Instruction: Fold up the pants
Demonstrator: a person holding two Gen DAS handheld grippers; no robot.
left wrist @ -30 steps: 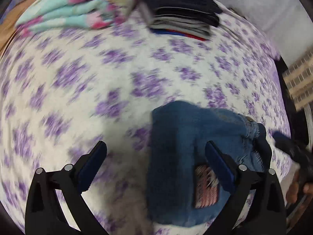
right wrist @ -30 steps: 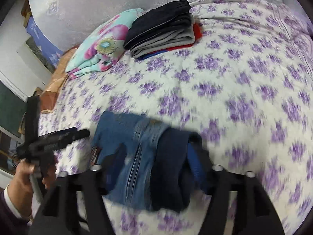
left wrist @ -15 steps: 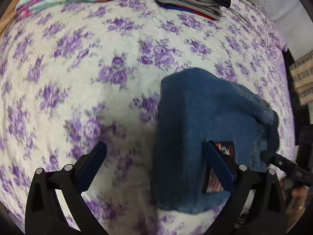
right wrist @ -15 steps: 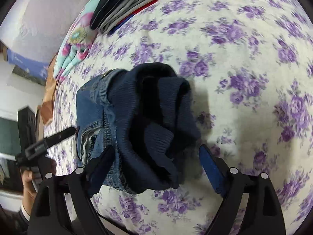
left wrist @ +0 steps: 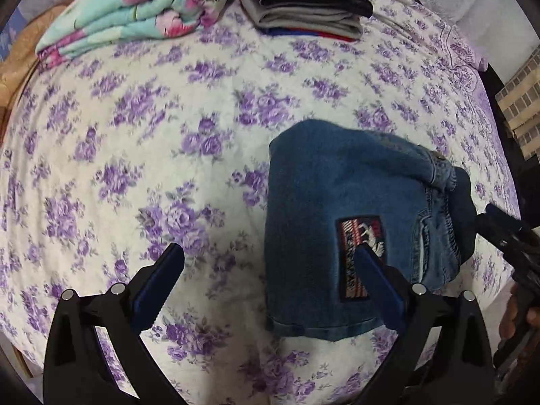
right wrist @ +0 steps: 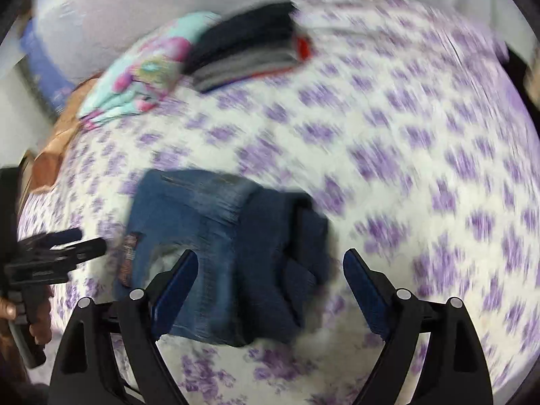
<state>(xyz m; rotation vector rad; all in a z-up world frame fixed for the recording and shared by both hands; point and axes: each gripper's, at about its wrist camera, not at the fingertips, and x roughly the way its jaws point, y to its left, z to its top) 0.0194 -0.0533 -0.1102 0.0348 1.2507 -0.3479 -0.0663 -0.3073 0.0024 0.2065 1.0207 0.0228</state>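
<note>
Pants [left wrist: 341,222] are basically folded into a bundle on the bed [left wrist: 168,135], left gripper [left wrist: 270,280] wide open and empty, right gripper [right wrist: 270,280] empty too, jaws closing a bit, so I'd guess next is stacking it.

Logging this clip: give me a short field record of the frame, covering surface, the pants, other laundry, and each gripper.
surface: bed sheet with purple flowers
pants: blue jeans folded into a compact bundle, lying on the sheet, patch facing up
other laundry: stack of folded dark clothes and a folded floral blanket at the far side
left gripper: open, holding nothing, one finger over the jeans' patch
right gripper: wide apart and closing slightly, over the jeans; pads not pressing
image quality: right wrist view is motion-blurred
</note>
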